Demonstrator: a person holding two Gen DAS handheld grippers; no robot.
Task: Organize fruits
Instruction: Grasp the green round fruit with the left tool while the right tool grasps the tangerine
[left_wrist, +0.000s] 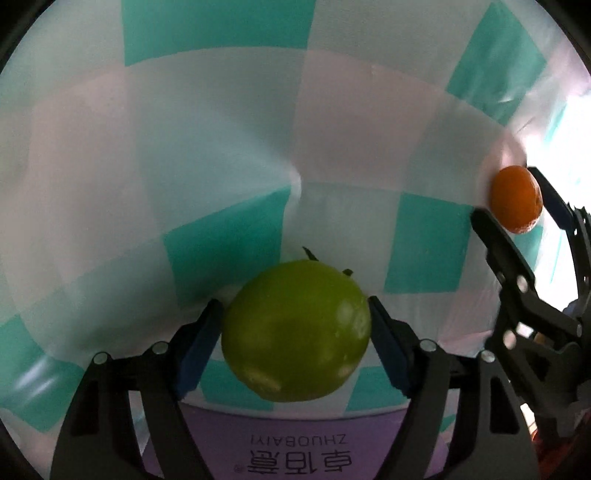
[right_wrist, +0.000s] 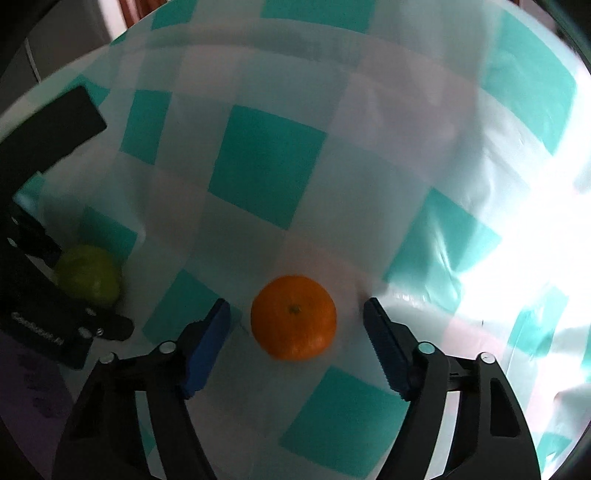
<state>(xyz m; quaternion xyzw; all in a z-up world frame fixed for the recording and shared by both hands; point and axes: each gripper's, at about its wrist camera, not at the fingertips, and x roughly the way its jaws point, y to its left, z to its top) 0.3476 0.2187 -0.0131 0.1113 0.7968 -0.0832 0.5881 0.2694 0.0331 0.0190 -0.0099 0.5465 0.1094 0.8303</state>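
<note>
- My left gripper (left_wrist: 295, 332) points steeply down at the table, and a green fruit (left_wrist: 295, 341) sits between its blue pads (left_wrist: 201, 350).
- Both pads lie against the sides of the green fruit, so I read these jaws as clamped on it; I cannot tell whether the fruit is off the cloth or resting on it.
- A small dark stem and a leaf tip show at the top of the green fruit.
- The checked tablecloth (left_wrist: 221, 166), in teal, white and pale pink squares, covers the table under both grippers.
- Just below the left gripper, at the near edge of the cloth, lies a purple sheet (left_wrist: 295, 443) with printed lettering; the green fruit is close to that edge.
- My right gripper (right_wrist: 295, 343) also points down, with an orange (right_wrist: 293, 317) between its blue pads (right_wrist: 207, 350).
- Bare cloth shows on either side of the orange, so these jaws stand apart and do not touch it; the orange rests on the cloth, stem end up.
- In the left wrist view the orange (left_wrist: 516, 199) appears at the right side, between the right gripper's (left_wrist: 517, 206) black fingers.
- In the right wrist view the green fruit (right_wrist: 88, 275) sits at the left, with the left gripper's black frame around it.
- The two fruits are well apart on the cloth, and strong glare washes out the cloth's right side.
</note>
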